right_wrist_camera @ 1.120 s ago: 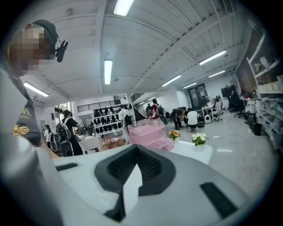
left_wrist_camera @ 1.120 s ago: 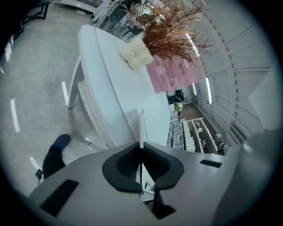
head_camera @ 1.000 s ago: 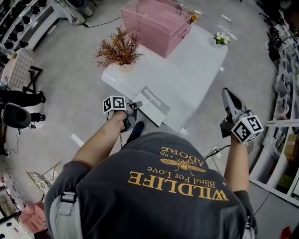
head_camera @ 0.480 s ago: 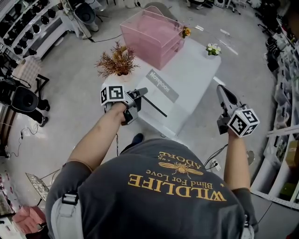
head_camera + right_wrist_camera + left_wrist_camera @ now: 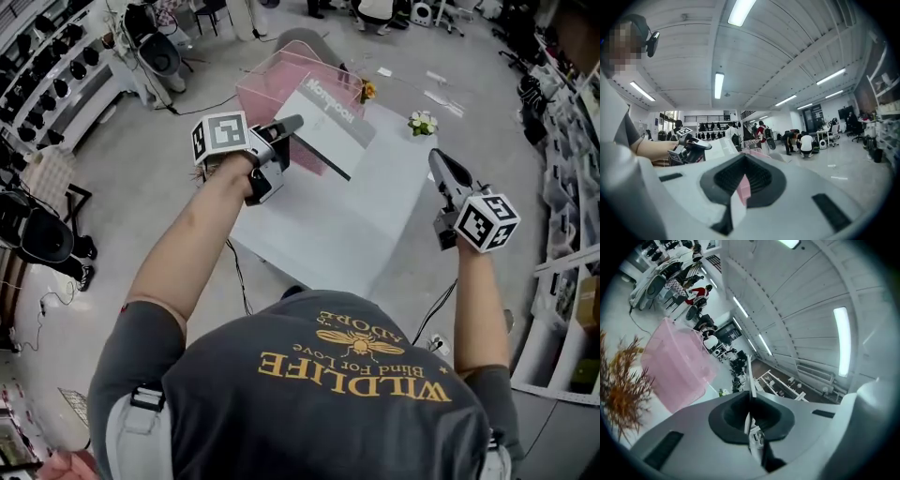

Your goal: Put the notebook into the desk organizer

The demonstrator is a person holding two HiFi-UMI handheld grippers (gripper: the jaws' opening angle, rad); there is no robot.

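My left gripper is shut on one edge of the notebook, a white and grey book with its title on the cover. It hangs in the air, tilted, in front of the pink see-through desk organizer at the far end of the white table. In the left gripper view the notebook shows edge-on between the closed jaws of the left gripper, with the organizer to the left. My right gripper is shut and empty, off the table's right edge.
A dried orange plant stands left of the organizer. A small pot of white flowers and an orange flower sit at the table's far side. People, chairs and shelves stand around on the floor.
The left gripper has lifted the notebook from the table's near edge and carried it up and away towards the pink organizer. The right gripper has stayed about where it was.
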